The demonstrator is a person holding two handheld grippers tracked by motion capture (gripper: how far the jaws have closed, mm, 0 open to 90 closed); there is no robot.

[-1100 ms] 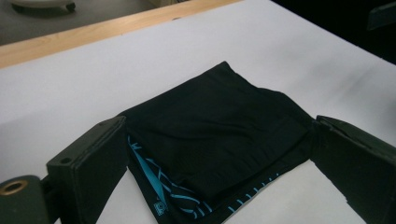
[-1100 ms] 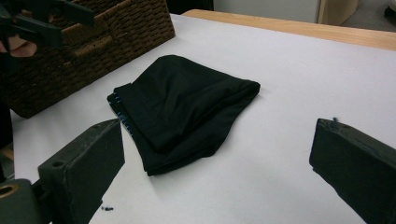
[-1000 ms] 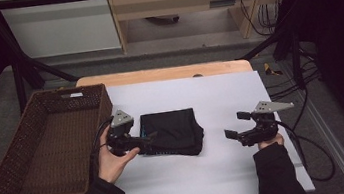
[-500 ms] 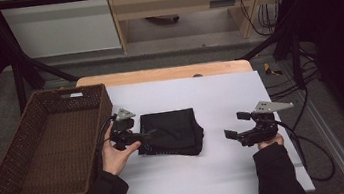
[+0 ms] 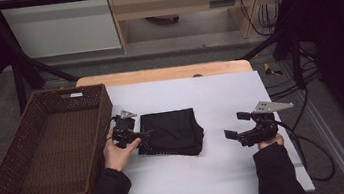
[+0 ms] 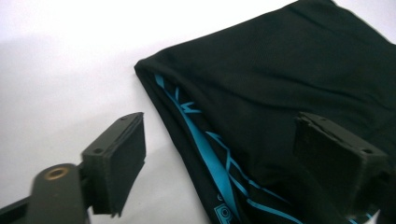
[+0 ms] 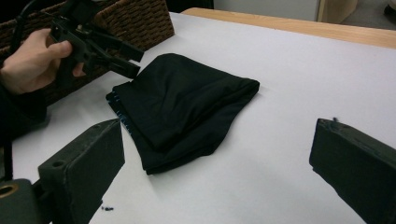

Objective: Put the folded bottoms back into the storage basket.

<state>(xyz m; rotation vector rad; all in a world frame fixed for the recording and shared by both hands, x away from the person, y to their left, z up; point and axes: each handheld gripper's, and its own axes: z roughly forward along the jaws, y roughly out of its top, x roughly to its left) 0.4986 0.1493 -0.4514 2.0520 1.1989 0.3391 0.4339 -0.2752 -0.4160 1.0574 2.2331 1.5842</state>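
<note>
A folded black garment (image 5: 172,132) with a blue printed stripe along its edge (image 6: 205,135) lies on the white table. My left gripper (image 5: 144,135) sits low at the garment's left edge. Its jaws have just been closing, and the edge lies between them (image 6: 222,126): one jaw is over the bare table, the other over the cloth, and the pads are not pressing. The right gripper view shows the same garment (image 7: 187,102) and the left gripper (image 7: 126,58) by it. My right gripper (image 5: 234,125) stands open to the right of the garment, with nothing in it (image 7: 219,140).
A brown wicker basket (image 5: 101,93) stands at the table's left, close behind the left hand, and appears in the right gripper view (image 7: 140,18). A wooden strip (image 5: 167,72) runs along the far edge. Cables trail off the table's right side.
The left hand has dropped and moved in toward the garment's left edge, with its jaws a little narrower. The right gripper and the garment have stayed put.
</note>
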